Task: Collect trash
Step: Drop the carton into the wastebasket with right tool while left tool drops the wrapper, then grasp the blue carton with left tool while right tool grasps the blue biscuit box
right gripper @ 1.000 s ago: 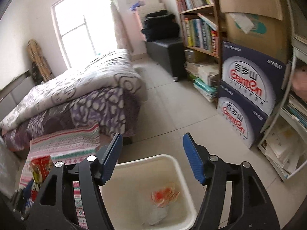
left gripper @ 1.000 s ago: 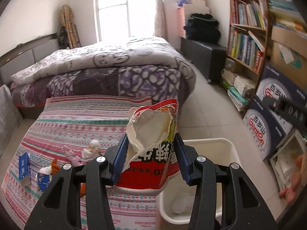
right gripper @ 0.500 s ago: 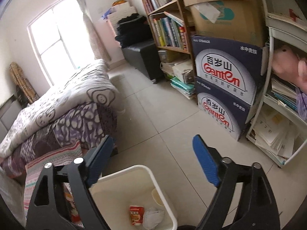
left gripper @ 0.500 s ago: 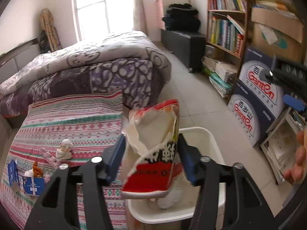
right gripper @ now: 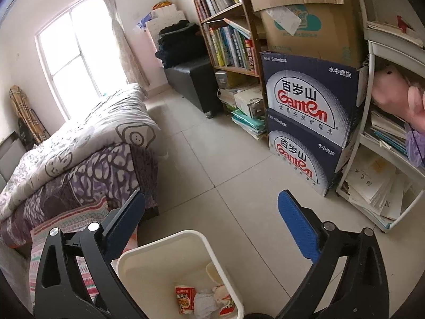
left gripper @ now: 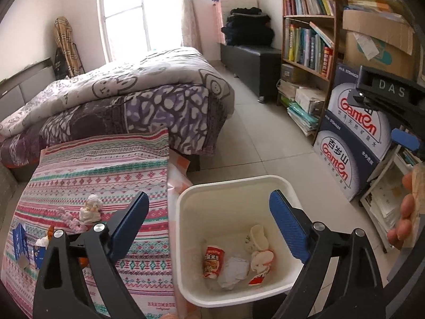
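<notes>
Hovering over the white bin (left gripper: 186,242), our left gripper (left gripper: 209,228) has its jaws opening wide, with nothing between the blue pads (left gripper: 288,228). Our right gripper (right gripper: 212,226) is above the same bin (right gripper: 159,247), its jaws likewise opening and empty.

Down in the bin we see the trash: a torn red-and-white paper cup (left gripper: 261,264) lying on its side against the right wall, a crumpled white paper (left gripper: 233,268) in the middle, a red snack packet (left gripper: 213,261) just left of it, and a pale cup fragment (left gripper: 256,236) further back. From the right wrist view the same packet (right gripper: 185,299), paper (right gripper: 203,304) and cup (right gripper: 223,299) sit at the bottom.

The bin stands on the tiled floor (left gripper: 249,138), touching the edge of a striped patterned cloth (left gripper: 101,175). On that cloth, to our left, more litter lies: a small white wad (left gripper: 91,208), pink scraps (left gripper: 70,219) and a blue carton (left gripper: 20,239). Beyond are the bed (left gripper: 127,93), a bookshelf (left gripper: 305,40) and 2 stacked blue water boxes (right gripper: 310,122).
</notes>
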The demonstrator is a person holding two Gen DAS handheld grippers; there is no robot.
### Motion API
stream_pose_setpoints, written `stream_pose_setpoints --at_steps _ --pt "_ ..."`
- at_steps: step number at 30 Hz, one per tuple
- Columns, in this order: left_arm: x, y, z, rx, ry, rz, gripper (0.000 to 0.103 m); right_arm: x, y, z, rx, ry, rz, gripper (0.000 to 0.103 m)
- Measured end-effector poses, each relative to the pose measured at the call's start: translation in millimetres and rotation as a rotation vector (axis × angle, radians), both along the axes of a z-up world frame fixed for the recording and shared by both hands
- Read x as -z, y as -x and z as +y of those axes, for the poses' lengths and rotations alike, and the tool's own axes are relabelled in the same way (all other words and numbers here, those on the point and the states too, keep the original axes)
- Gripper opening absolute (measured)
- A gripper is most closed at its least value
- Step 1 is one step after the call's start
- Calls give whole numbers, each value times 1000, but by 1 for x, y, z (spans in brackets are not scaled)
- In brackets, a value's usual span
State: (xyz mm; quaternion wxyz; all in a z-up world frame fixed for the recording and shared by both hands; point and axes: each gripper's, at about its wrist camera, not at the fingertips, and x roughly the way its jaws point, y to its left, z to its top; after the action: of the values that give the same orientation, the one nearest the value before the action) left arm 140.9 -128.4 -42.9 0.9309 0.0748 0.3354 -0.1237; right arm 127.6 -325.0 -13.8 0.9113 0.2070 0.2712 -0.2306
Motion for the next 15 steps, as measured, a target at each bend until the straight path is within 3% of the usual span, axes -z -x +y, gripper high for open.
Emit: stream_pose_setpoints --at_steps 15 --pt "6 -12 73 -166 -26 17 90 1 -21 77 -142 92 51 96"
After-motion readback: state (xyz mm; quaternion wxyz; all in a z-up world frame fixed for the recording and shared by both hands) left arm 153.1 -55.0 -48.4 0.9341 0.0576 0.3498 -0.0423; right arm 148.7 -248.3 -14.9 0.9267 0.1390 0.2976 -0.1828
